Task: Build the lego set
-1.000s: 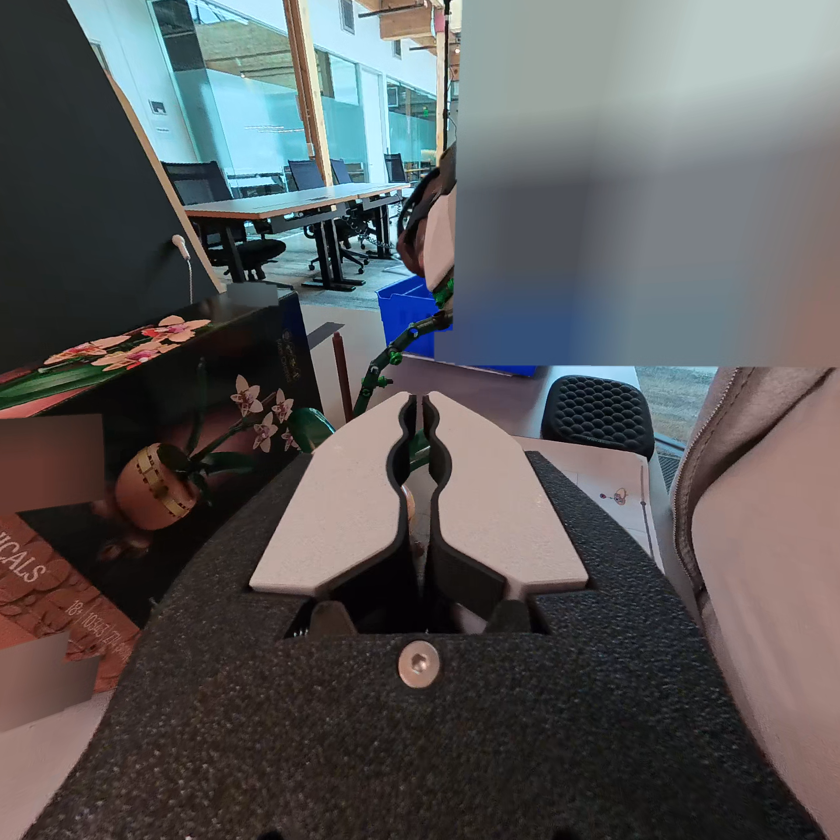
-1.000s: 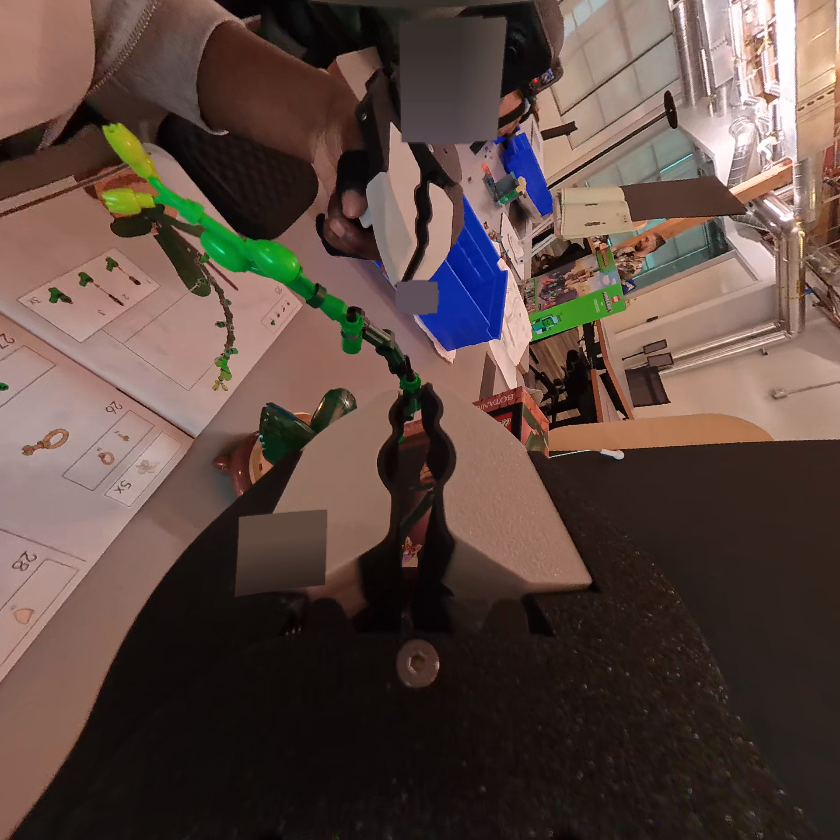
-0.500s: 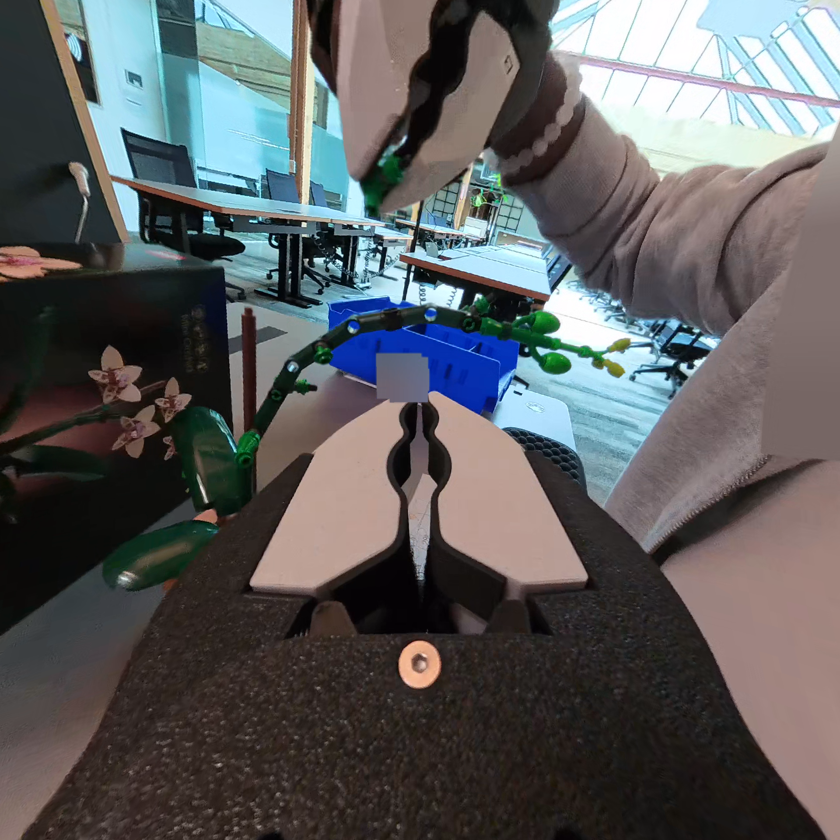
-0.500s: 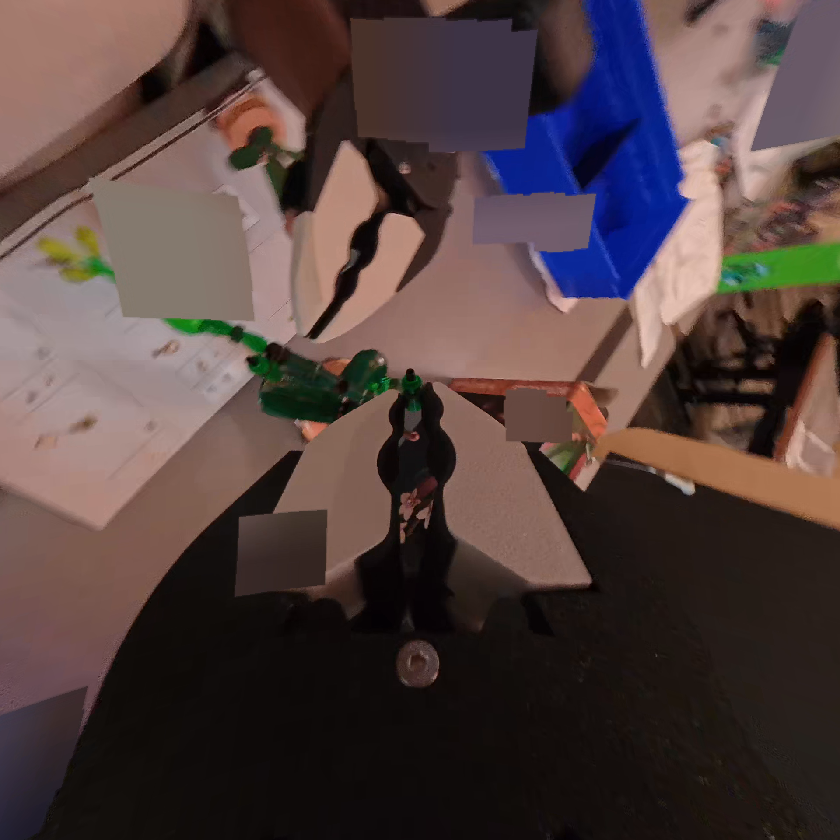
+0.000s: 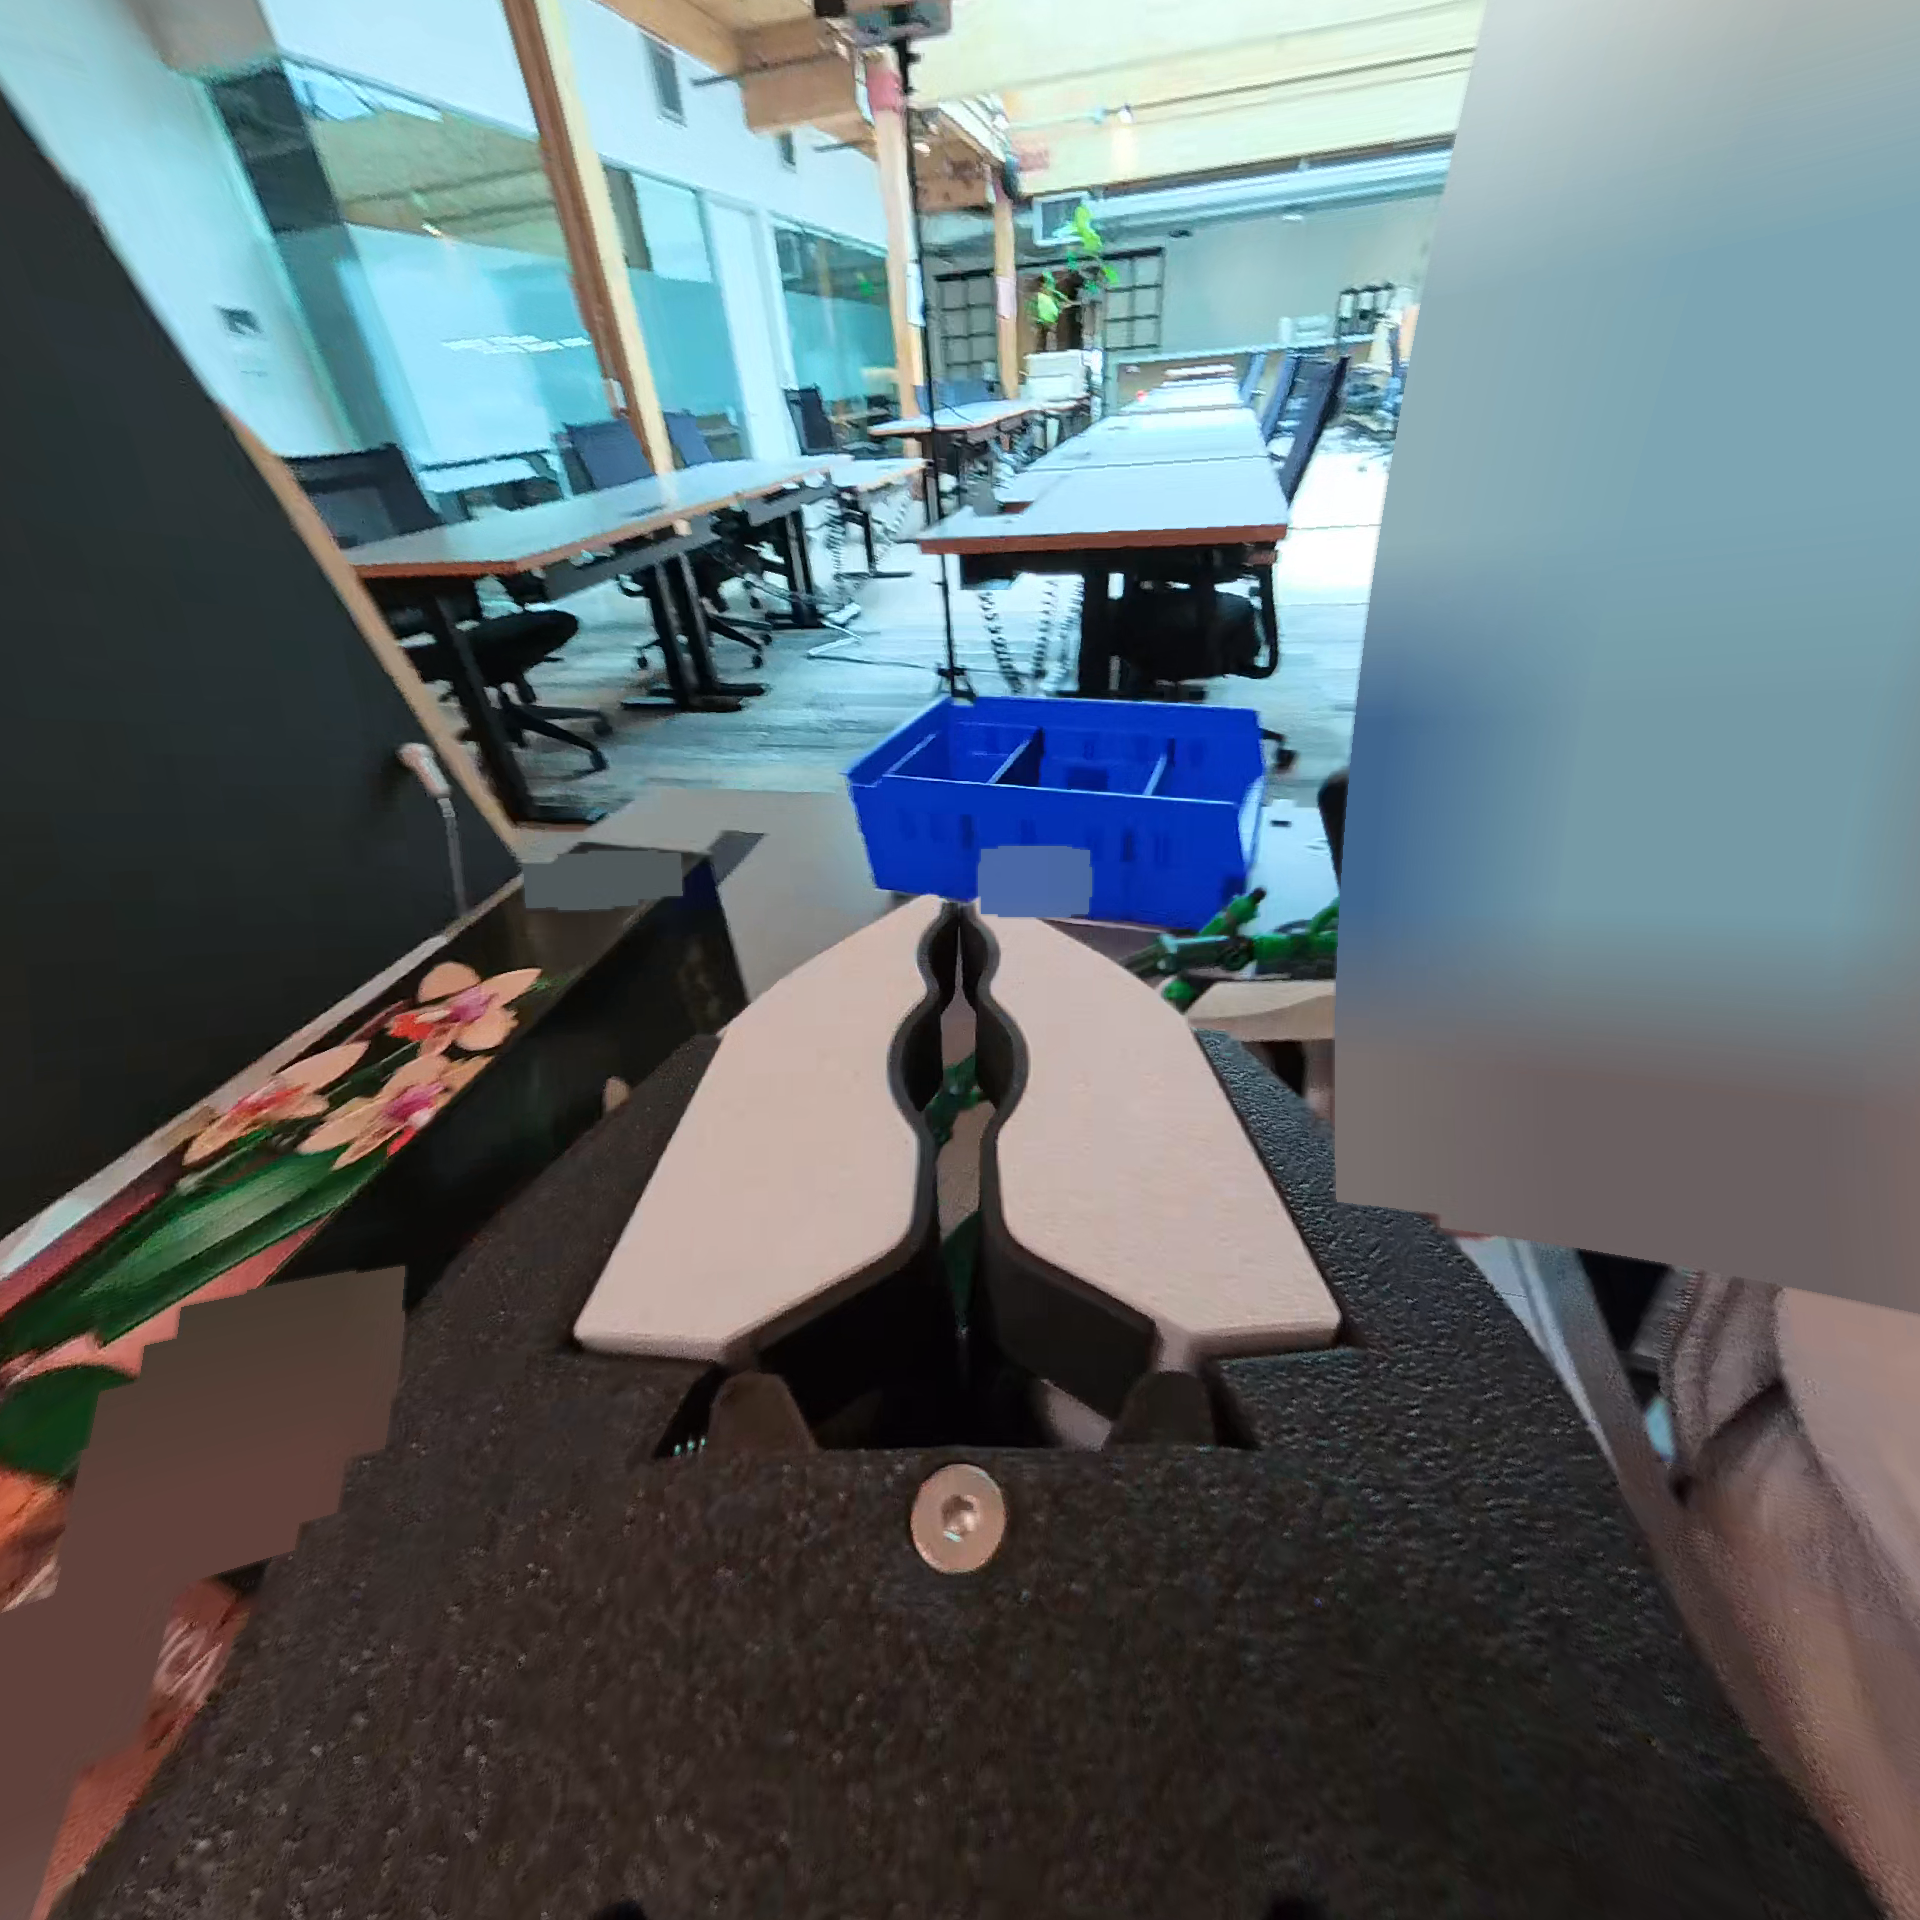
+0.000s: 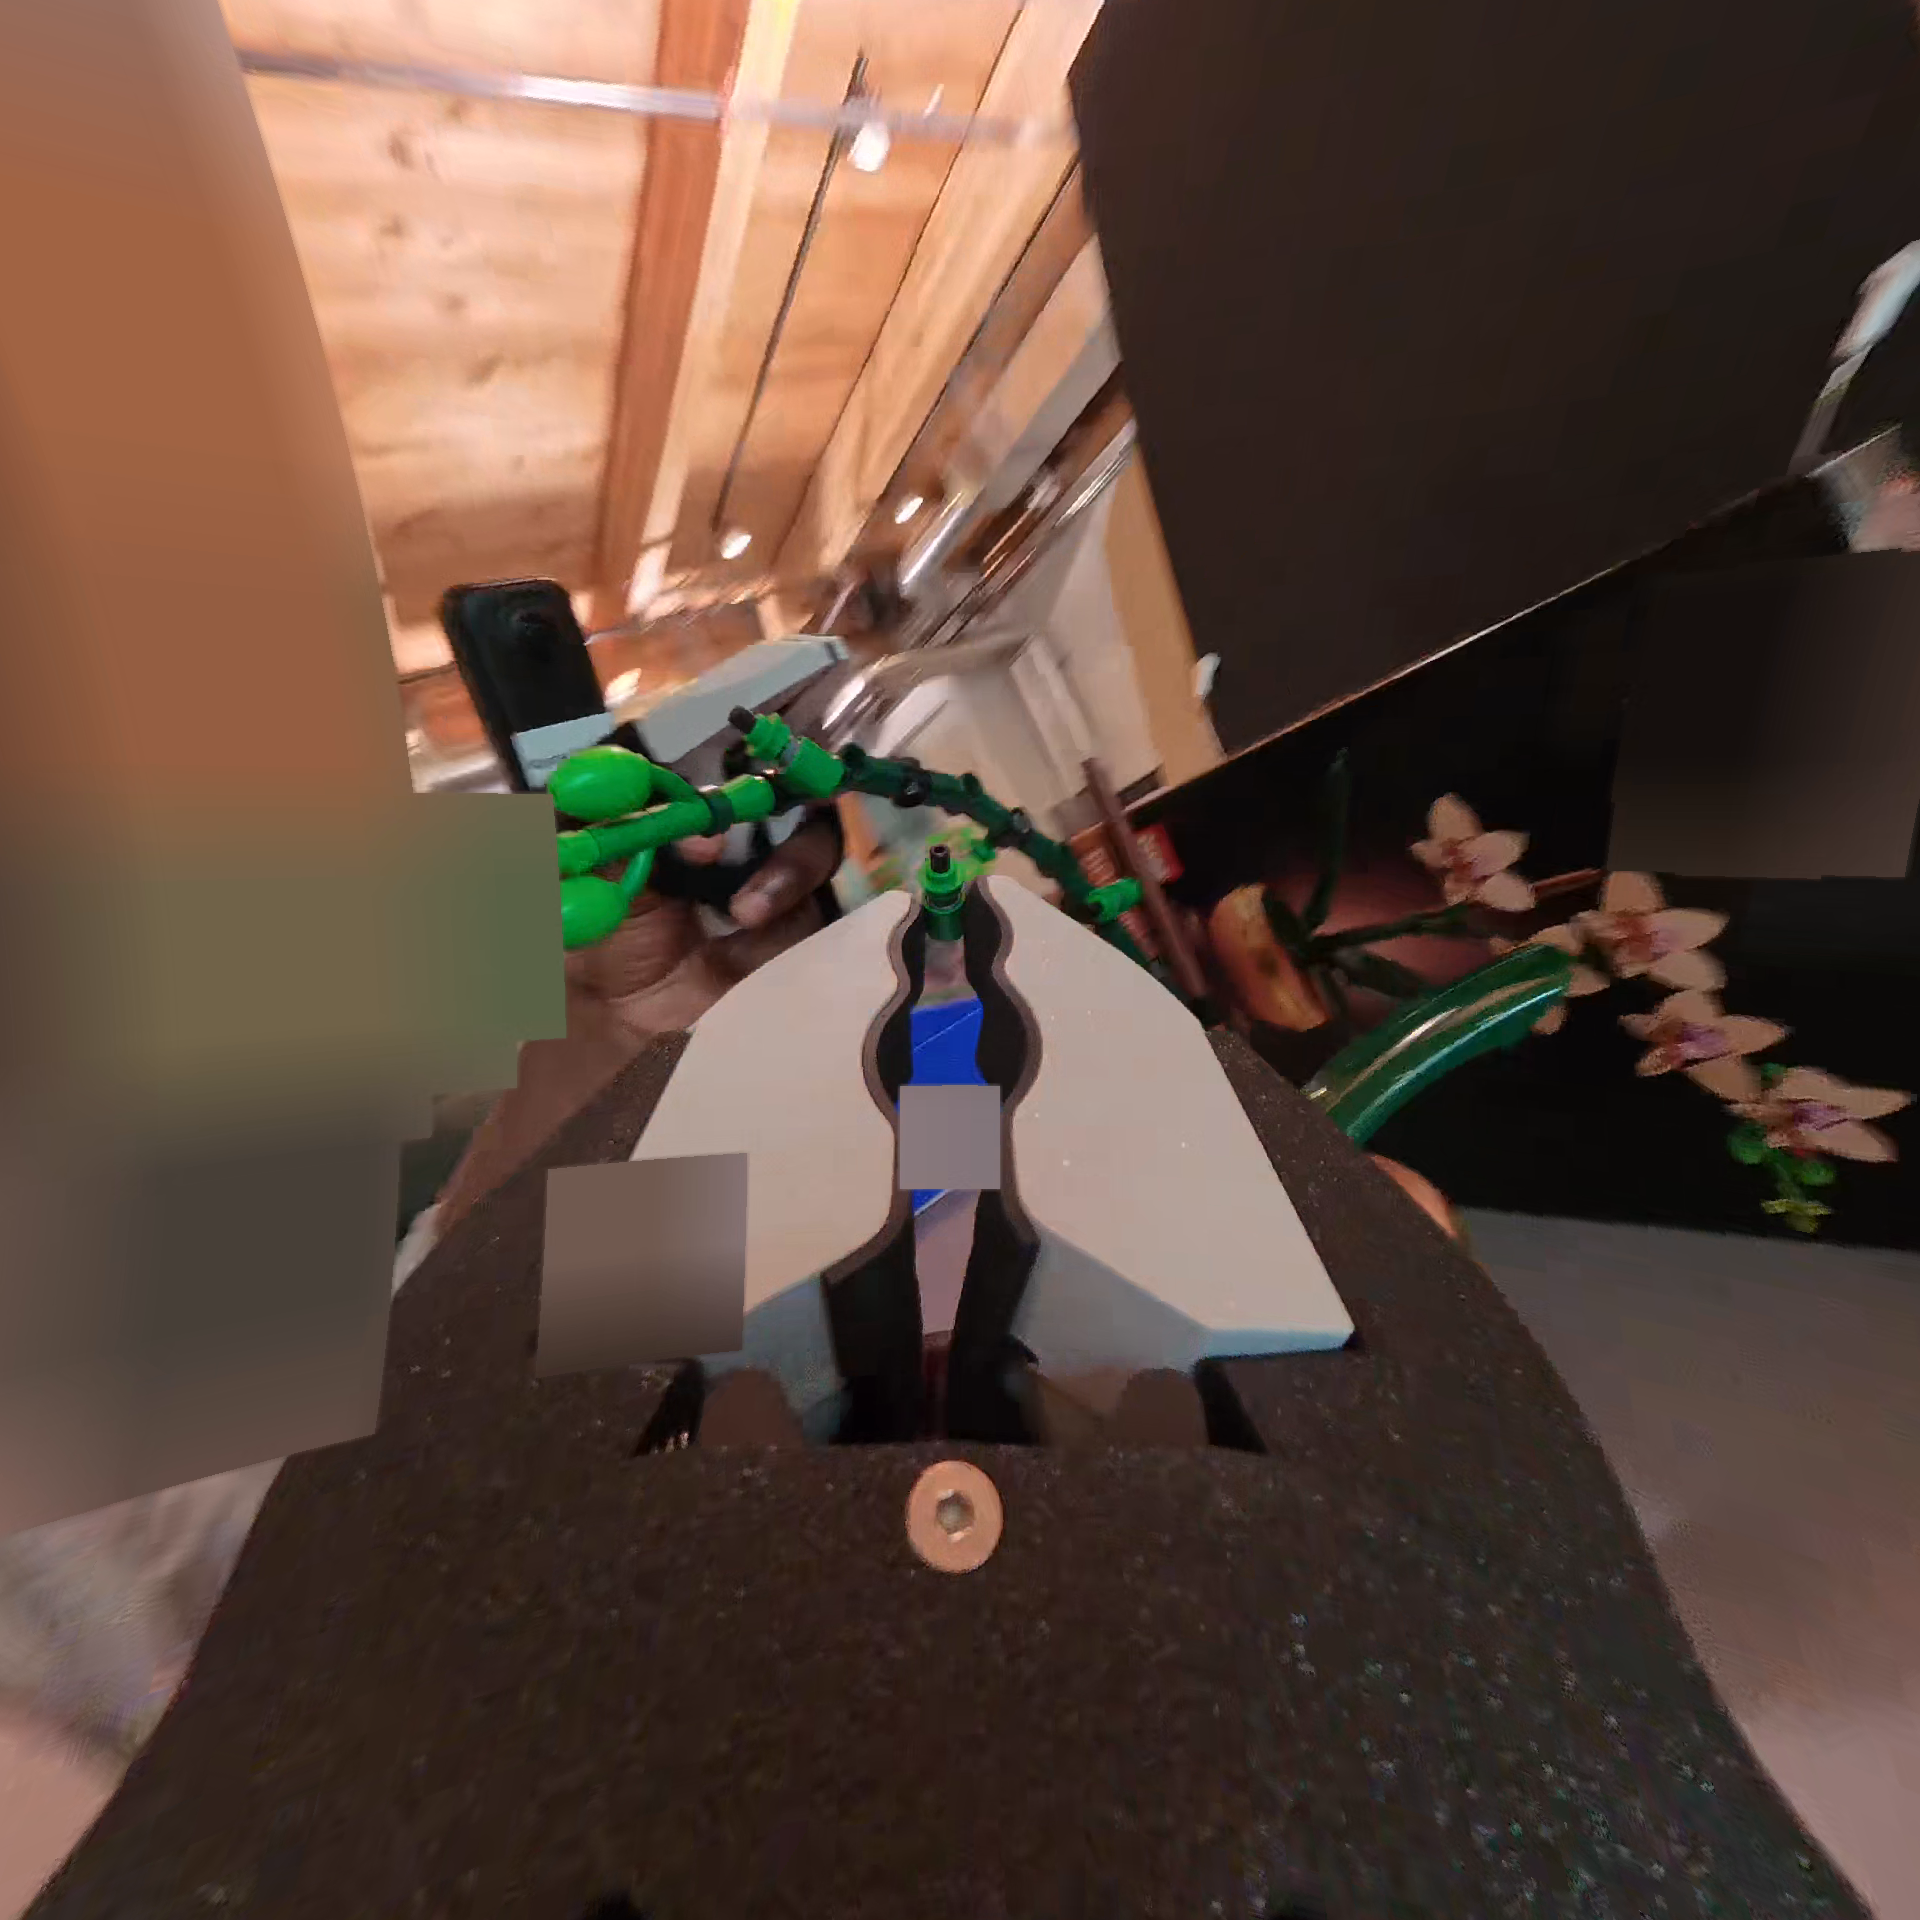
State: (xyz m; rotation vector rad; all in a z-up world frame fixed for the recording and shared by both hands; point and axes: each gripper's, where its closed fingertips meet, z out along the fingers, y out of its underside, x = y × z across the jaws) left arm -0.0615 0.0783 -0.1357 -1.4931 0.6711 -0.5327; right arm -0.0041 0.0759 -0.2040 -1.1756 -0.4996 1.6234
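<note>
My right gripper (image 6: 945, 896) is shut on a small green lego stem piece (image 6: 940, 902) that sticks out past its tips. Just beyond it arches the dark green lego orchid stem (image 6: 935, 795), with bright green buds (image 6: 603, 790) at its left end. A dark green leaf (image 6: 1455, 1023) curves at the right. A hand (image 6: 769, 899) shows behind the stem. My left gripper (image 5: 956, 916) is shut, and I see nothing held at its tips. Green stem parts (image 5: 1236, 945) lie to its right, and some green shows below through the gap between its fingers.
The black lego box with orchid pictures stands at the left of the left wrist view (image 5: 343, 1081) and at the right of the right wrist view (image 6: 1558, 935). A blue divided bin (image 5: 1060, 821) sits on the table ahead. A grey sleeve (image 5: 1808, 1558) is at the right.
The right wrist view has swung up from the table to the ceiling and box, still gripping the green piece. The left wrist view has turned toward the blue bin, and the right gripper has left it.
</note>
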